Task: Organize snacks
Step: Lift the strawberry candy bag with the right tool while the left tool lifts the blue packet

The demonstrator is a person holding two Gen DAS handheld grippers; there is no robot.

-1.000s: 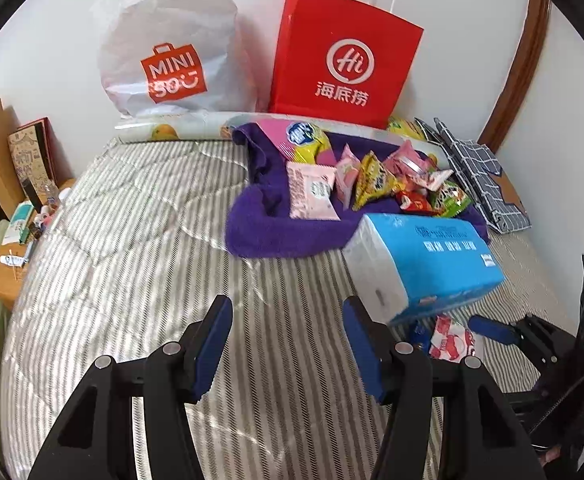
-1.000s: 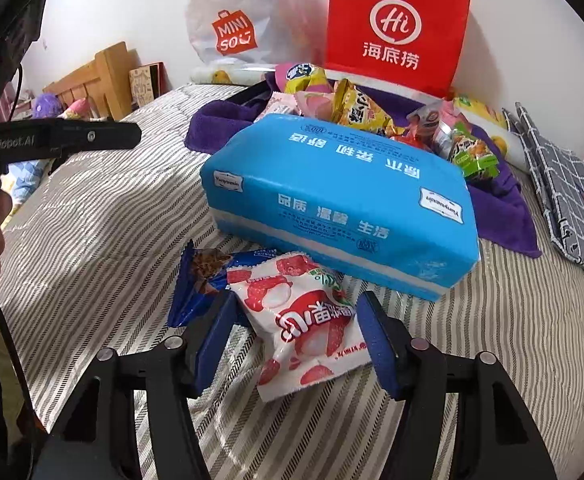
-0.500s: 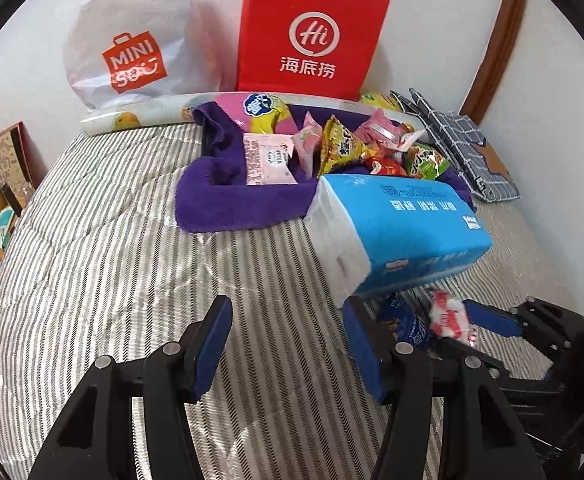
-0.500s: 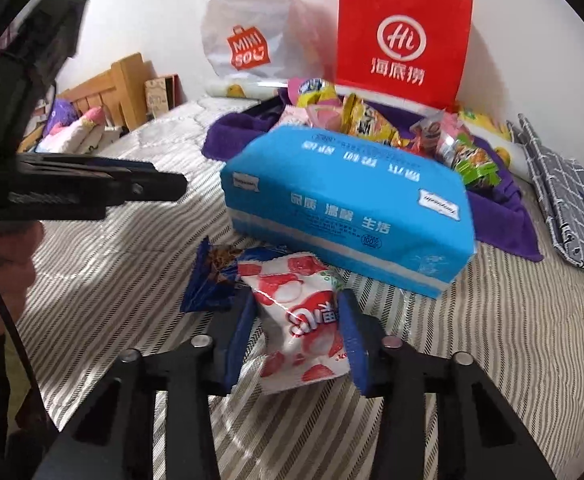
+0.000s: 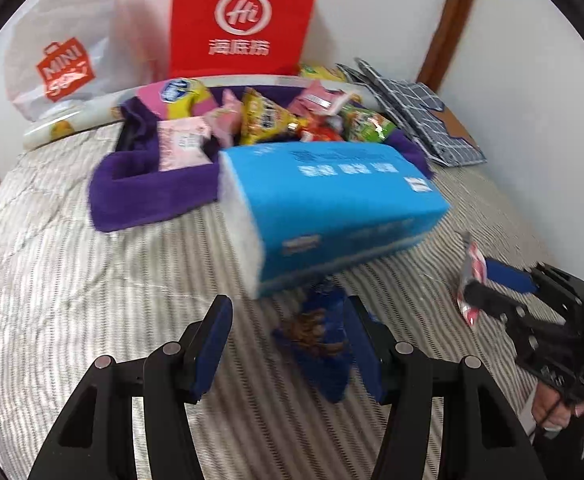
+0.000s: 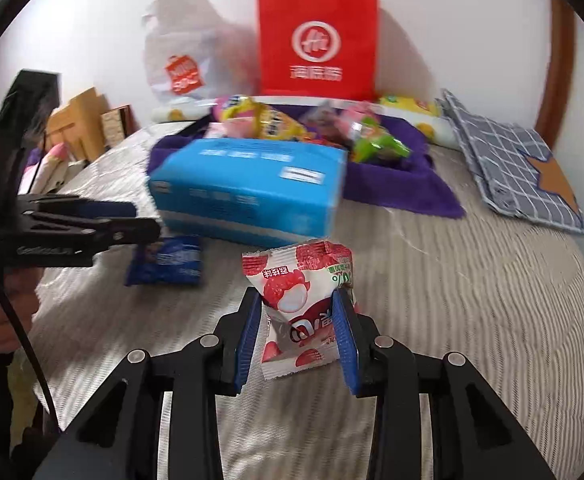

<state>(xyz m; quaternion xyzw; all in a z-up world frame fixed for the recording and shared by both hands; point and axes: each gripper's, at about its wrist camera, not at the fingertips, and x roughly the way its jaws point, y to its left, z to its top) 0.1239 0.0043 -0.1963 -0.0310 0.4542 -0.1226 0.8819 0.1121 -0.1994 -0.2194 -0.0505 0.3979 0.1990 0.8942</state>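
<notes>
Holding the red-and-white snack packet [image 6: 304,308] pinched in its jaws, just in front of the blue tissue pack [image 6: 247,188], the right gripper [image 6: 298,336] should keep pressure light. Left gripper [image 5: 287,348] gapes empty over the blue packet [image 5: 320,340].

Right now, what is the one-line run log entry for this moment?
right gripper: shut on lychee snack packet, lifted | left gripper: open, around blue snack packet | tissue pack: on bed

1. We see a striped quilted bed [image 6: 472,280].
2. On it, mid-bed, lie a blue tissue pack [image 6: 247,188] and a blue snack packet [image 6: 167,260] — touching.
3. Toward the far edge — a purple towel [image 6: 404,188]; near the right edge, a checked cloth [image 6: 512,168].
</notes>
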